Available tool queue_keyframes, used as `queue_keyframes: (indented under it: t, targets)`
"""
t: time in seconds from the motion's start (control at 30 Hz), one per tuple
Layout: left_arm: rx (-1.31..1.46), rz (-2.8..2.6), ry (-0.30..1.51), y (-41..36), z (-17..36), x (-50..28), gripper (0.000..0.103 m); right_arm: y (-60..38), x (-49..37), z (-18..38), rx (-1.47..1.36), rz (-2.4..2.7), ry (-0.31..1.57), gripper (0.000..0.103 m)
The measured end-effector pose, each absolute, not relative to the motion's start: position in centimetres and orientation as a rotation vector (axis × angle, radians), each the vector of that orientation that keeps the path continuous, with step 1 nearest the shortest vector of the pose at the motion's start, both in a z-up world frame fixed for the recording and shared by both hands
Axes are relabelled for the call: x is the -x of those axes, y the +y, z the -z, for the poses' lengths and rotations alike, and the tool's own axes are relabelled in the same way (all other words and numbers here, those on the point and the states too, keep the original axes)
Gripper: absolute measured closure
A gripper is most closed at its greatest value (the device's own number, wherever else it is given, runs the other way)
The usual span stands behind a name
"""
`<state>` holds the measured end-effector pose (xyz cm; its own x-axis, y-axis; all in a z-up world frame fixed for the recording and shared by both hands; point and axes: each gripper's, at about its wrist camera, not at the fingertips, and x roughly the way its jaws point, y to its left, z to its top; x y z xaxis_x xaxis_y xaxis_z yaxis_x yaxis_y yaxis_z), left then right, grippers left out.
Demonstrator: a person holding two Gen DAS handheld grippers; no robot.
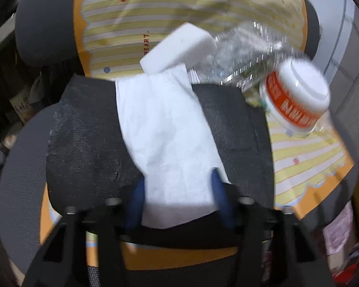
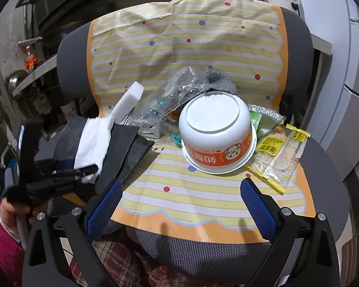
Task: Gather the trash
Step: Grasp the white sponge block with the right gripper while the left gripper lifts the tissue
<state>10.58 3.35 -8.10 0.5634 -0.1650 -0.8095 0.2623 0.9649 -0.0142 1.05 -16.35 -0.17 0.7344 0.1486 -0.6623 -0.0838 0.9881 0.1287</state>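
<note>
Tissue pinched by the left gripper point(image 1: 177, 186); right gripper point(image 2: 182, 205) held ready

A white tissue point(image 1: 165, 129), draped over a dark pad point(image 1: 88, 129) left of the upturned bowl point(image 2: 215, 129), is clamped, apparently for lifting away. The right gripper hovers wide and unladen before the bowl, aimed level; wrappers point(image 2: 277, 155) lie just right of it.
</note>
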Motion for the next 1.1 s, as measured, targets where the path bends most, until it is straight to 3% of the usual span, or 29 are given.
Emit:
queue_keyframes:
  t: [0.03,0.07,0.33,0.4,0.43,0.93,1.03,1.1]
  targets:
    - [-0.126,0.253,0.938,3.2,8.2,-10.6,0.095,-16.4,-1.2,0.2,-0.094,-0.126,0.737,0.006]
    - [-0.126,0.261,0.931,3.2,8.2,-10.4,0.100,-16.4,-1.2,0.3,-0.094,-0.122,0.734,0.006]
    - [-0.013,0.261,0.701,7.1,0.1,-7.0,0.101,-15.3,-3.0,-1.7,-0.076,-0.158,0.663,0.012]
    - [0.004,0.220,0.677,8.2,-1.5,-7.0,0.101,-13.5,-4.7,-2.7,-0.071,-0.208,0.658,0.038]
    - [0.011,0.191,0.665,9.0,-2.2,-7.2,0.101,-13.0,-5.3,-2.9,-0.071,-0.216,0.655,0.045]
    - [0.019,0.057,0.715,13.1,0.1,-13.3,0.101,-6.4,-21.4,0.7,-0.143,-0.334,0.769,0.043]
    - [0.028,0.068,0.721,13.5,0.4,-13.5,0.101,-6.0,-22.9,1.0,-0.162,-0.324,0.789,0.045]
    - [0.033,0.075,0.724,13.4,0.4,-13.6,0.101,-5.5,-23.5,0.9,-0.167,-0.343,0.803,0.053]
